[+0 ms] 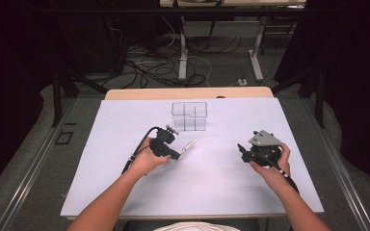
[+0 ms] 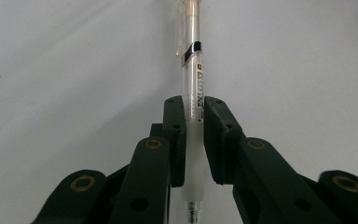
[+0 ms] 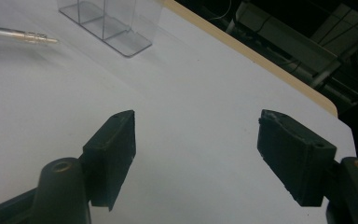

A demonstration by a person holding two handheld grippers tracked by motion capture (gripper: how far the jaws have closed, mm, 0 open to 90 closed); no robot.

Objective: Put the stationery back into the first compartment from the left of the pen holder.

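Note:
A clear plastic pen (image 2: 192, 70) with a white rubber grip sits between the jaws of my left gripper (image 2: 194, 109), which is shut on it; its tip points back toward the camera. In the high view the left gripper (image 1: 177, 153) is left of centre on the white sheet, the pen (image 1: 187, 146) sticking out toward the right. A clear divided box (image 1: 189, 116) stands just beyond it. My right gripper (image 1: 241, 150) is at the right, open, with nothing between its jaws (image 3: 196, 140). The pen's far end (image 3: 18, 35) and the clear box (image 3: 109, 23) appear at upper left in the right gripper view.
The white sheet (image 1: 212, 183) covers a wooden table whose far edge (image 1: 188, 93) shows beyond the box. Past it are table legs and cables on the floor (image 1: 173, 67). Dark curtains stand on both sides.

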